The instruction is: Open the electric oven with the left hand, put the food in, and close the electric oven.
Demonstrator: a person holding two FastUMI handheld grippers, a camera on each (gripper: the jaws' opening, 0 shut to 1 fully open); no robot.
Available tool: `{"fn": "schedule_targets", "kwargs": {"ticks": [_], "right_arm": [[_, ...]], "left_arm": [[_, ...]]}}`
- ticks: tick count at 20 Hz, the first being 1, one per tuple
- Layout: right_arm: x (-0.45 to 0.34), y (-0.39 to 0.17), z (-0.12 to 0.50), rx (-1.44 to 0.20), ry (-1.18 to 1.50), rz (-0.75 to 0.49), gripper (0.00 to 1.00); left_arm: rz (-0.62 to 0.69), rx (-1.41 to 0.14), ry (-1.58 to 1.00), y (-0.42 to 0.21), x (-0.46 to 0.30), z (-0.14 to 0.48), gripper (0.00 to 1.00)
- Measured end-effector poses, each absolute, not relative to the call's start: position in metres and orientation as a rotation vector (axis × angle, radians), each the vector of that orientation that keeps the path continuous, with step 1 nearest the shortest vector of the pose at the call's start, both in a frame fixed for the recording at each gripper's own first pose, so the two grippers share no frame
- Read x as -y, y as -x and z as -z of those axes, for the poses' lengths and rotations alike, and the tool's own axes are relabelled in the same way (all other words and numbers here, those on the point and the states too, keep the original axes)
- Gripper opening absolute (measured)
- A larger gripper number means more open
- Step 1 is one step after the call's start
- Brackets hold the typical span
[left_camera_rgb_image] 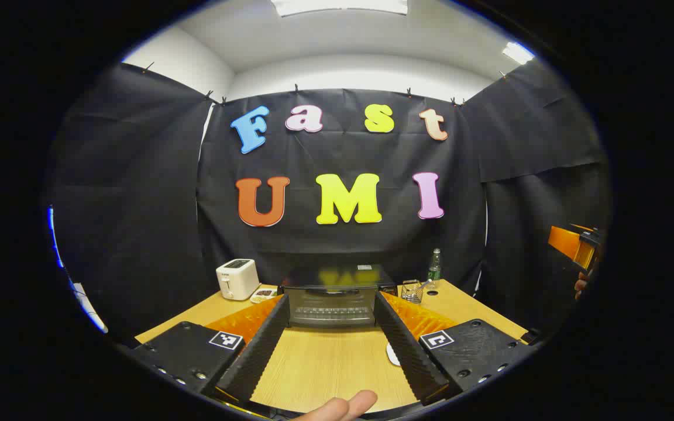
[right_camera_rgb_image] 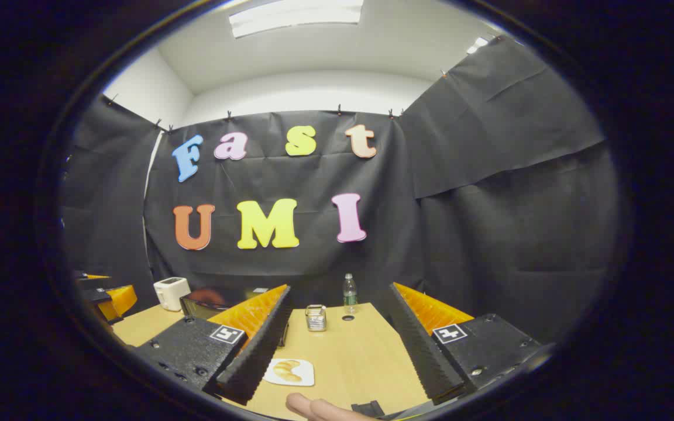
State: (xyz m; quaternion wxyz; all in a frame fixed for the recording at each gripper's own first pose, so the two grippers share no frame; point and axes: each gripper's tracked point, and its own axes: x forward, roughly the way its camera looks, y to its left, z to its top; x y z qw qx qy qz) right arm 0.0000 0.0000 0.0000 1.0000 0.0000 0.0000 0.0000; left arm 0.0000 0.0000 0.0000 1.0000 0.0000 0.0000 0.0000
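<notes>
While held above the near edge of the wooden table [left_camera_rgb_image: 325,368], left gripper [left_camera_rgb_image: 332,339] spread wide, nothing between the ribbed fingers [left_camera_rgb_image: 255,351], a fingertip [left_camera_rgb_image: 346,404] of the holding hand showing at the bottom. Bare tabletop between the fingers, running clear up to the electric oven [left_camera_rgb_image: 331,301]. Oven straight ahead at mid-table, door shut, rack visible through the glass. Just right of the near fingers, a sliver of white plate [left_camera_rgb_image: 392,354] peeking from behind the right finger. Farther left, white toaster [left_camera_rgb_image: 237,279] with a small dish [left_camera_rgb_image: 263,293] beside it near the oven's left corner. Right of the oven, a wire holder [left_camera_rgb_image: 412,290], then a green bottle [left_camera_rgb_image: 434,265] at the far edge against the black cloth wall.

Right gripper [right_camera_rgb_image: 340,345] likewise wide open and empty, poised over the table's near right part. White plate of food [right_camera_rgb_image: 289,372], pale bread-like pieces, lying near, just beside the left finger and apart from it. Open tabletop beyond, up to the wire holder and bottle at the far edge. Oven far left, partly hidden behind the left finger. Other gripper [right_camera_rgb_image: 103,298] at the far left edge.
</notes>
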Motion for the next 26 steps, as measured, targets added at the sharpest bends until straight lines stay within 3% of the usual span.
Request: {"fn": "schedule_targets", "kwargs": {"ticks": [15,26], "right_arm": [[0.047,-0.035,0.052,-0.048,0.028,-0.003,1.0],[0.03,-0.08,0.089,-0.085,-0.027,-0.076,1.0]], "left_arm": [[-0.07,0.053,-0.01,-0.044,0.004,-0.002,0.94],[-0.073,0.002,0.027,-0.184,-0.011,0.011,0.94]]}}
